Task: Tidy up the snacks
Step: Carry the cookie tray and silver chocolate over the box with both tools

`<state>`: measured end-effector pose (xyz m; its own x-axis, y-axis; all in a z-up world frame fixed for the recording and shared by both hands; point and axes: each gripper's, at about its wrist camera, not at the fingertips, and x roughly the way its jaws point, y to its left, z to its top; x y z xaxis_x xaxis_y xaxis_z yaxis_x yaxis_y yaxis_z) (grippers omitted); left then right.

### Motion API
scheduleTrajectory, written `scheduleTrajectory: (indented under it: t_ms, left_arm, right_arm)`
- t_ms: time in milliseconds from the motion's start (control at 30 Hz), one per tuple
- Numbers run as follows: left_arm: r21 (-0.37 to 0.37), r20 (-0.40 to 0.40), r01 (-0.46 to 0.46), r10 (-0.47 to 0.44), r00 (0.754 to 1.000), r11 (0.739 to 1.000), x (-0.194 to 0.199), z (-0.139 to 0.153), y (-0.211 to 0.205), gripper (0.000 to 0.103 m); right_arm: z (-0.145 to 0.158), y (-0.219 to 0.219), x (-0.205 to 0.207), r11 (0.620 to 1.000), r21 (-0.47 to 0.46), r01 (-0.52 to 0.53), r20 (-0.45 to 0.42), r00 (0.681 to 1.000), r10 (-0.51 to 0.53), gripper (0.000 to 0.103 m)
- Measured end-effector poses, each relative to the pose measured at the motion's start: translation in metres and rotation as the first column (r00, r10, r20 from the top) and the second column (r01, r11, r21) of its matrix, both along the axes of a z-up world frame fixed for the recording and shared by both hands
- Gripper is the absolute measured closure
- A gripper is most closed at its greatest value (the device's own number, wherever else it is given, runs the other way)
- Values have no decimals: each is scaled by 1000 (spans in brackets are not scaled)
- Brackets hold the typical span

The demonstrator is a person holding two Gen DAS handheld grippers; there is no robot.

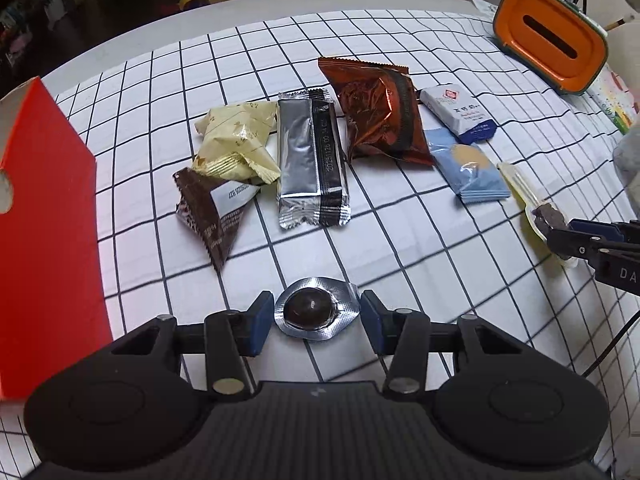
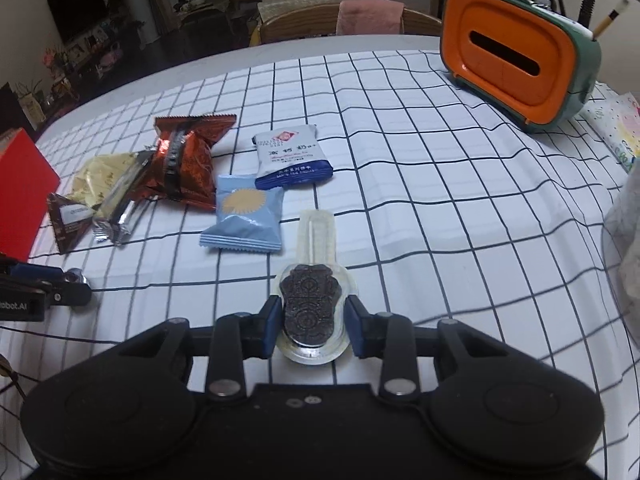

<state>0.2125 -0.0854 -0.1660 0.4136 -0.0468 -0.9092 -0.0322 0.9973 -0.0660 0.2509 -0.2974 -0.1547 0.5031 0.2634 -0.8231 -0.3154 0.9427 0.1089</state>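
- Two snacks are between my jaws now: my left gripper (image 1: pixel 316 314) brackets the foil-cup chocolate (image 1: pixel 311 312), my right gripper (image 2: pixel 310 322) the clear-packed lollipop (image 2: pixel 311 308); whether either really grips, I cannot tell.
- Six other packets, like the silver bar (image 1: pixel 310 160), lie loose on the checked cloth (image 1: pixel 420 240).
- I judge the sorting as barely begun; perhaps the red box (image 1: pixel 44 240) receives them.

The left hand-held gripper (image 1: pixel 317 317) sat low, its fingers parted. The right hand-held gripper (image 2: pixel 312 322) did likewise.
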Motion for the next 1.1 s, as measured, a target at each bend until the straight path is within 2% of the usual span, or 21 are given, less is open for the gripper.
scheduleTrajectory:
  t_ms: [300,700,1100]
  left_arm:
    - [-29,10,-23,23,1000,999,-24,14,7,56]
    - [-71,35,-42,44,998,997,-59,42,23,56]
    - [-52,90,-42,46,995,998,-81,82,50,56]
  right_arm:
    - [23,1,-32,997,71,6,7,1000,-6,70]
    - [51,12,-70,995,100,-13,36,999,10,71]
    - [100,53,-87,983,165,-79,119,991,60,71]
